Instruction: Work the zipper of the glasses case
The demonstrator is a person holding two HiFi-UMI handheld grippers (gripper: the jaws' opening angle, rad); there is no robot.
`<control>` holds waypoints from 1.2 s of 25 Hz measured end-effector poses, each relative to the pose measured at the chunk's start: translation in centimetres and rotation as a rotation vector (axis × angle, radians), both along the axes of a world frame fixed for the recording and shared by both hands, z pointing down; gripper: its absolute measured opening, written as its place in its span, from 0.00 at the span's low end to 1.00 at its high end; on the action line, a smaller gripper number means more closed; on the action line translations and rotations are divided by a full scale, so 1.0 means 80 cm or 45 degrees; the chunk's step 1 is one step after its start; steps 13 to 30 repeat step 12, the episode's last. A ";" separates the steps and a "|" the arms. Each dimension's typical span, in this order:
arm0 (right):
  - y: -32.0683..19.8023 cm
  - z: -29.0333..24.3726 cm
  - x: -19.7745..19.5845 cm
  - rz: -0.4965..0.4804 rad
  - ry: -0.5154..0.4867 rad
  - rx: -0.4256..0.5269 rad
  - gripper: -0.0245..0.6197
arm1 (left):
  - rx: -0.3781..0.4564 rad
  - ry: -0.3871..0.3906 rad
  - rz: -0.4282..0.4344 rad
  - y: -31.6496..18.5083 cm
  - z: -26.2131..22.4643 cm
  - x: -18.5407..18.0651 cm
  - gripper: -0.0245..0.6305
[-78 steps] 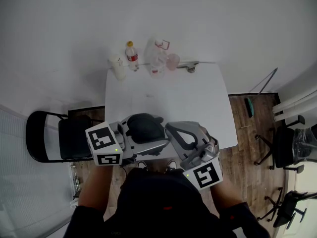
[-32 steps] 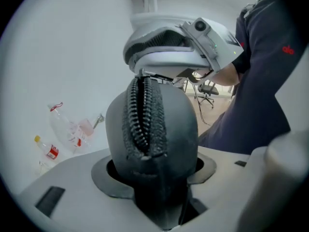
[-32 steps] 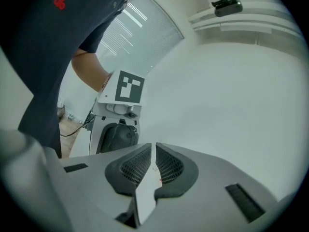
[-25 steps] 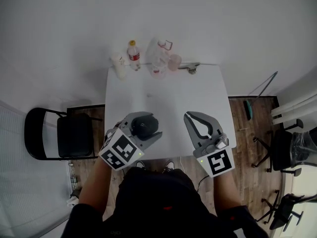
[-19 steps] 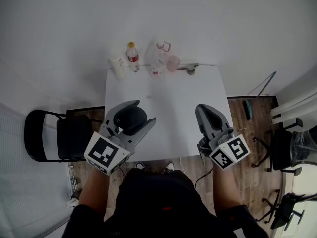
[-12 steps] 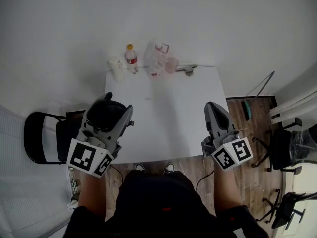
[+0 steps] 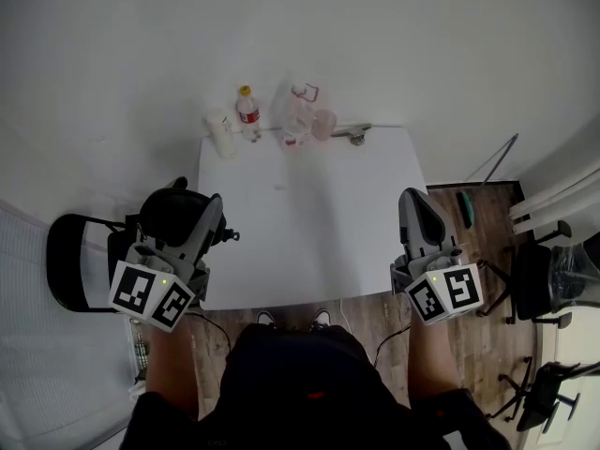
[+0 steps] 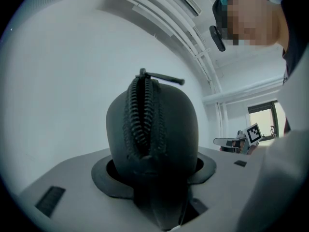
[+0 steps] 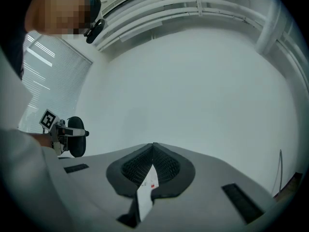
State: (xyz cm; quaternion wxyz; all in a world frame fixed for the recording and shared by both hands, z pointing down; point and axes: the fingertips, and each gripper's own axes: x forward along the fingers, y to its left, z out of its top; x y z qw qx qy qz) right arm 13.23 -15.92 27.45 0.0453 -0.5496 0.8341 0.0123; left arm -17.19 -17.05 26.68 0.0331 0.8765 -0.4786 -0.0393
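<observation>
The left claw (image 7: 192, 204) is pinching the black glasses case (image 8: 166, 134), holding it in the air just off the left edge of the table (image 7: 309, 223), with the zipper (image 8: 143, 120) turned back towards the person. The right claw (image 7: 418, 198) hangs by the table's right edge, its jaws pressed together with a small white slip (image 9: 145, 193) showing at their seam.

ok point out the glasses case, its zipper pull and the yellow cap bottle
black zippered glasses case (image 8: 179, 129): left gripper view, shell right of teeth
dark metal zipper pull (image 8: 164, 78): left gripper view, bar's middle
yellow-capped clear plastic bottle (image 7: 248, 113): head view, red label
</observation>
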 end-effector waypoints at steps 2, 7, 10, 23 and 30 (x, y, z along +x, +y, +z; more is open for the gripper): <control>0.000 0.004 -0.003 -0.003 0.009 -0.007 0.06 | -0.004 0.005 0.005 0.000 0.001 0.000 0.45; 0.004 0.004 -0.009 -0.019 0.016 -0.009 0.06 | 0.006 -0.018 0.012 0.001 0.000 0.003 0.45; 0.005 0.002 -0.012 -0.026 0.021 -0.008 0.06 | 0.007 -0.033 0.019 0.001 -0.001 0.005 0.45; 0.006 0.002 -0.014 -0.028 0.023 -0.009 0.06 | 0.003 -0.031 0.027 0.001 -0.002 0.006 0.45; 0.006 0.002 -0.014 -0.028 0.023 -0.009 0.06 | 0.003 -0.031 0.027 0.001 -0.002 0.006 0.45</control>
